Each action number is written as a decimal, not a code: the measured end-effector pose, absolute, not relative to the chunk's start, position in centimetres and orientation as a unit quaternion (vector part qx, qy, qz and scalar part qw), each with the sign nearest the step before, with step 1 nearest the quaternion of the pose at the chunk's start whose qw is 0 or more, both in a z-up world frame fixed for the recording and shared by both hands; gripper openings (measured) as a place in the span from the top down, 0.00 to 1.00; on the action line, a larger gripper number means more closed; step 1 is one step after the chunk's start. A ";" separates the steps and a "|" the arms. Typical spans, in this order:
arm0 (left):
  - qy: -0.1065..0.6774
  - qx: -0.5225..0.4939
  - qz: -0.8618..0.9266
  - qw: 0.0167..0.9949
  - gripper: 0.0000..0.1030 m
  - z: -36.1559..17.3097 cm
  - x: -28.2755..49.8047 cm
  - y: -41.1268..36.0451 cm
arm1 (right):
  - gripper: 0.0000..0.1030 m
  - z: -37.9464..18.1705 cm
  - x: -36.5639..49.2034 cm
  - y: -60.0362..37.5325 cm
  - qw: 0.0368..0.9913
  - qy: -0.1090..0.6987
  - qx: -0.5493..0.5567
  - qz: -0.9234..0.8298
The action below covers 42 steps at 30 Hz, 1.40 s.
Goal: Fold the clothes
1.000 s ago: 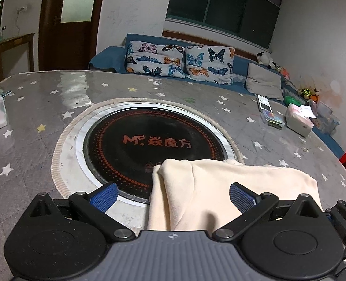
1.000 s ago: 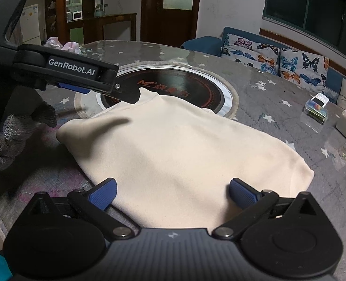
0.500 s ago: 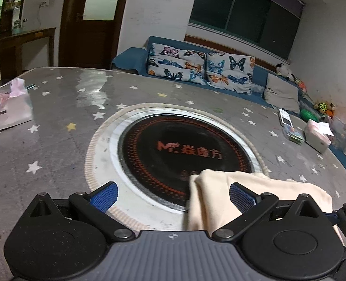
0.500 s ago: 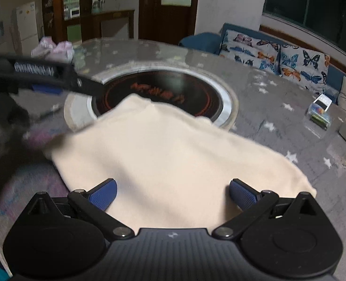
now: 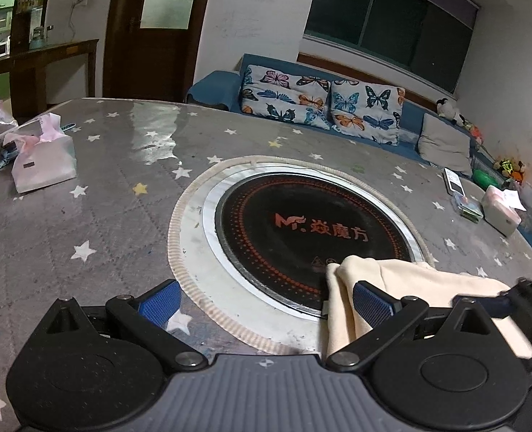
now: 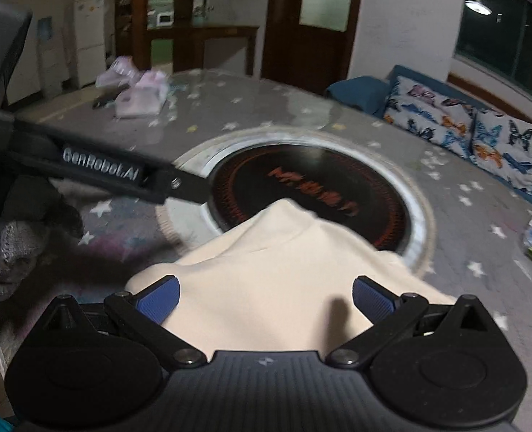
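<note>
The bench (image 5: 96, 223), grey with white stars, fills both views, with a round black cooktop (image 5: 302, 230) sunk into its middle inside a pale ring. A cream garment (image 6: 284, 270) lies folded on the near side of the bench, one corner reaching over the cooktop's edge. The right tongs (image 6: 264, 298) stand wide, hovering just over the cream garment with cloth showing between the blue pads. The left tongs (image 5: 264, 300) are also wide and hold nothing, set over bare bench at the garment's left edge. A pink tissue pack (image 5: 44, 163) sits well apart, far left.
</note>
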<state>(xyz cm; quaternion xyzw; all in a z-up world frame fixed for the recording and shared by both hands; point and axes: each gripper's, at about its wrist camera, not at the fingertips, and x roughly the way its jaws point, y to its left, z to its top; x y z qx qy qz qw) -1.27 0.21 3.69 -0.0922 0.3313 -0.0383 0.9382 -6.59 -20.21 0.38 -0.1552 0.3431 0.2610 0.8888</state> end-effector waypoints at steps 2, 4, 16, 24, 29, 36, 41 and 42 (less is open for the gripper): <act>0.333 -0.092 -0.042 0.938 0.00 3.6 -1.2 0.1 | 0.00 -0.2 -6.5 -19.5 0.884 0.348 -0.165 0.264; 0.334 -0.091 -0.044 0.937 0.00 3.6 -1.1 0.1 | 0.00 -0.6 -6.5 -19.0 0.881 0.352 -0.170 0.268; 0.347 -0.110 -0.062 0.929 0.21 3.4 -0.3 0.0 | 0.35 1.0 -10.7 -16.5 0.854 0.318 -0.212 0.352; 0.370 -0.151 -0.087 0.913 0.22 3.3 -0.1 -0.3 | 0.73 -0.3 -11.2 -14.7 0.842 0.317 -0.263 0.348; 0.382 -0.188 -0.103 0.899 0.17 3.4 0.2 -0.5 | 0.93 1.0 -10.4 -16.3 0.853 0.322 -0.213 0.351; 0.409 -0.263 -0.098 0.869 0.13 2.6 1.0 -0.2 | 0.94 3.1 -10.1 -19.2 0.871 0.308 -0.150 0.352; 0.416 -0.300 -0.106 0.852 0.13 2.2 1.0 -0.8 | 0.94 4.6 -9.9 -21.3 0.882 0.296 -0.105 0.351; 0.416 -0.305 -0.104 0.850 0.14 2.2 1.1 -1.0 | 0.94 4.7 -10.0 -21.7 0.883 0.295 -0.099 0.352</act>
